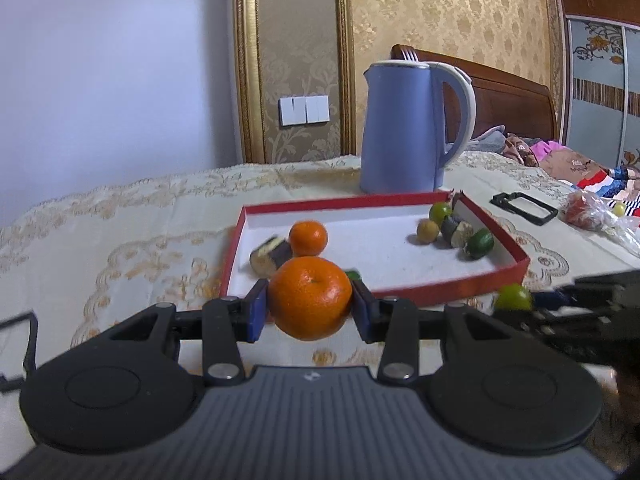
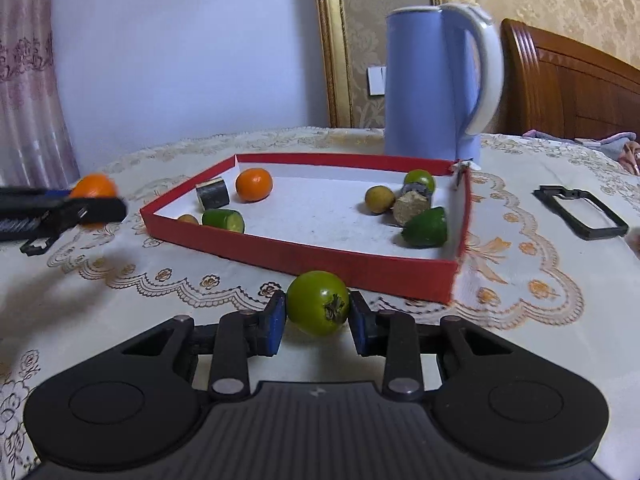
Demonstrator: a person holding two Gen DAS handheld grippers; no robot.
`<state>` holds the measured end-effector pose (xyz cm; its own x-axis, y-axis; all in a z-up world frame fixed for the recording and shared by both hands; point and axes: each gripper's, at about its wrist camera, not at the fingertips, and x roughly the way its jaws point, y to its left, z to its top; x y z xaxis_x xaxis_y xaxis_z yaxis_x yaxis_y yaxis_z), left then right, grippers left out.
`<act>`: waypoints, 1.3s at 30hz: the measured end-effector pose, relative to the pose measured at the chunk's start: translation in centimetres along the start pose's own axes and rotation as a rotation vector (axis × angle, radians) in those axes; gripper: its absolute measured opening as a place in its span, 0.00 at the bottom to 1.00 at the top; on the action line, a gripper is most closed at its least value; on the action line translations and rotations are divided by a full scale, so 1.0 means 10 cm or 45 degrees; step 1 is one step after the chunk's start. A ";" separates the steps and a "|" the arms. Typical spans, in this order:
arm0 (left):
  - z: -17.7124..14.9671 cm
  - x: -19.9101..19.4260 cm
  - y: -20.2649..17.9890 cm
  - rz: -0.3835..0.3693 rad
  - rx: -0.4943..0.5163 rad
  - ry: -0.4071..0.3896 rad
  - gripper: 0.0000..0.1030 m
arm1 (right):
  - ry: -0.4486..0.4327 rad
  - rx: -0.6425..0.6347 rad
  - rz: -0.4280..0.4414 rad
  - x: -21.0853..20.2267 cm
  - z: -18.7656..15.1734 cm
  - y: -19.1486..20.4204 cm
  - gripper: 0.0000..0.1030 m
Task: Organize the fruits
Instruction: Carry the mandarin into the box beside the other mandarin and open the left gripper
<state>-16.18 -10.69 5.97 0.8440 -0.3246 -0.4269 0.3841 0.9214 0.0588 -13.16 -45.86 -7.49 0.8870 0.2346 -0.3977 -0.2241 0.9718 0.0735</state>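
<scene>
- The left gripper (image 1: 309,307) clamped a round, dimpled orange mandarin (image 1: 309,298) between its blue pads.
- The right gripper (image 2: 318,316) pinched a smooth, glossy round green fruit (image 2: 318,308).
- A shallow red cardboard tray (image 2: 360,268) lay just ahead of the fingers.

An orange mandarin (image 1: 310,298) sits between blue pads (image 1: 256,312) — the gripper bodies are black. The round fruit (image 2: 318,303) is green with a dark calyx. The tray (image 2: 360,270) is red outside, white inside; the kettle (image 2: 432,80) lavender-blue with a white handle — the tablecloth (image 2: 160,280) cream, gold-patterned.
</scene>
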 end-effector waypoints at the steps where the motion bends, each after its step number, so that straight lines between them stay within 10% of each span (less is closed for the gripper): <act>1: 0.06 0.04 -0.02 -0.005 -0.002 0.001 0.38 | -0.011 0.004 0.000 -0.04 0.00 -0.03 0.32; 14: 0.65 1.13 -0.43 -0.014 -0.009 0.137 0.38 | -0.041 0.064 0.003 -0.20 -0.07 -0.37 0.32; 39: 0.44 1.95 -0.65 0.053 0.017 0.296 0.38 | 0.009 0.079 0.060 -0.17 -0.07 -0.40 0.32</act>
<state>-0.57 -23.91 1.23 0.7510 -0.2274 -0.6199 0.3570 0.9296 0.0916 -14.03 -50.13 -7.79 0.8730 0.2803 -0.3991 -0.2400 0.9593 0.1487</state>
